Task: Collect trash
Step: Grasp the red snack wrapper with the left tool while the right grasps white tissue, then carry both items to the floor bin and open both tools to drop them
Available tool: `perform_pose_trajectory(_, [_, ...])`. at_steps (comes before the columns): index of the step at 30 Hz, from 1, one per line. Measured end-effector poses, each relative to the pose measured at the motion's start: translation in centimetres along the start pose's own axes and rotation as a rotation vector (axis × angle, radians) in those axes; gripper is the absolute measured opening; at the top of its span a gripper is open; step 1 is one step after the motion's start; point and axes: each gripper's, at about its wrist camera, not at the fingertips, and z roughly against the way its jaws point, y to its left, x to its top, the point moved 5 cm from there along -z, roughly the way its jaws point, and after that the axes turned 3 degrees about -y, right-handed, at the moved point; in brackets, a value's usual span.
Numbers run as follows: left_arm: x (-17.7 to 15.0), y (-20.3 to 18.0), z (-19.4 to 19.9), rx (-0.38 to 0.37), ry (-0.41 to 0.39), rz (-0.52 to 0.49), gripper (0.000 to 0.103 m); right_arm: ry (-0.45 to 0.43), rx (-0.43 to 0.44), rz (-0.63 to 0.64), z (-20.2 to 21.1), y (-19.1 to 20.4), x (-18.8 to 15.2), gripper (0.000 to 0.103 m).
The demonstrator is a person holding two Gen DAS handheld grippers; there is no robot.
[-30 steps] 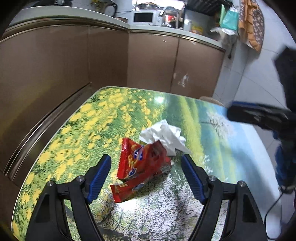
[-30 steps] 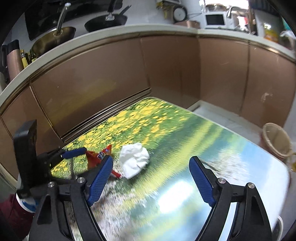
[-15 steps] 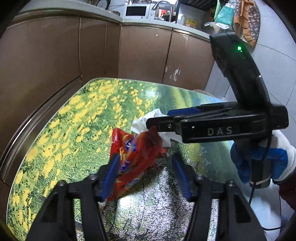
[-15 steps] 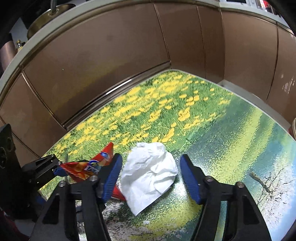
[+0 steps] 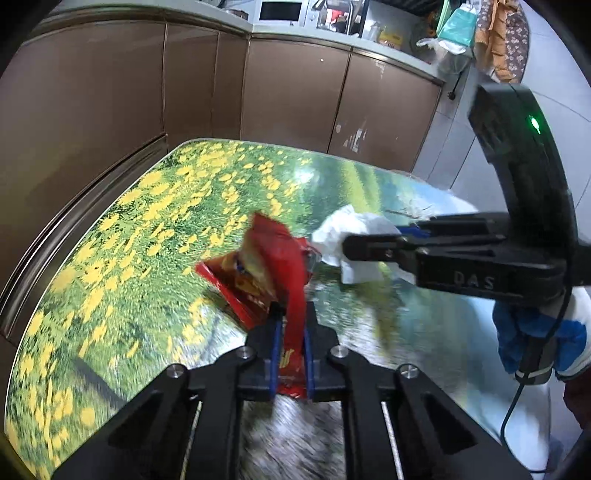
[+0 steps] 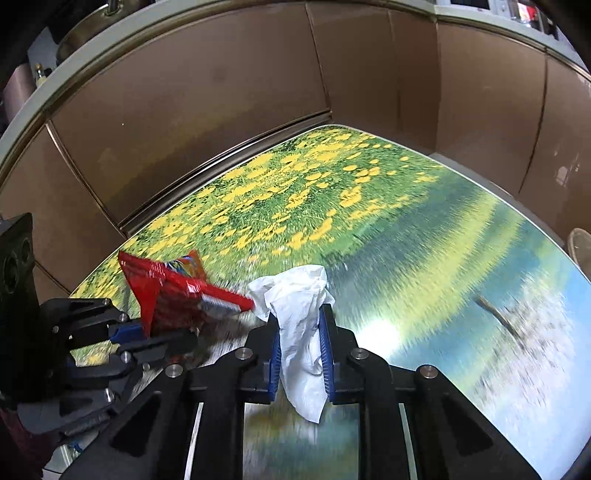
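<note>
Trash pickup on a kitchen table printed with yellow flowers and a riverside scene. The left gripper has its blue pads pressed together on a red snack wrapper, which is crumpled and rises from the near centre of the table toward the far side in the left wrist view. Just to the right, the right gripper pinches a crumpled white tissue between its own blue pads, the tissue bulging above the tips and hanging down below them. In the right wrist view the wrapper sits to the left of the tissue, its crimped edge reaching almost to the paper. A hand in a blue and white glove grips the right tool's handle at the far right. Brown cabinets line the far side, with a microwave on the counter above.
</note>
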Motion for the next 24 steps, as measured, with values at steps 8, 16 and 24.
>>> perform_pose_trajectory(8, [-0.5, -3.1, 7.6, 0.011, -0.090, -0.009, 0.008, -0.079, -0.021, -0.021, 8.8, 1.8, -3.3, 0.018])
perform_pose_trajectory(16, [-1.3, -6.9, 15.7, 0.037, -0.182, -0.055, 0.008, -0.192, -0.051, -0.033, 18.1, 3.9, -6.3, 0.018])
perform_pose_trajectory(24, [-1.5, -11.6, 20.6, 0.039, -0.250, -0.105, 0.008, -0.324, -0.106, -0.082, 26.7, 3.5, -9.6, 0.018])
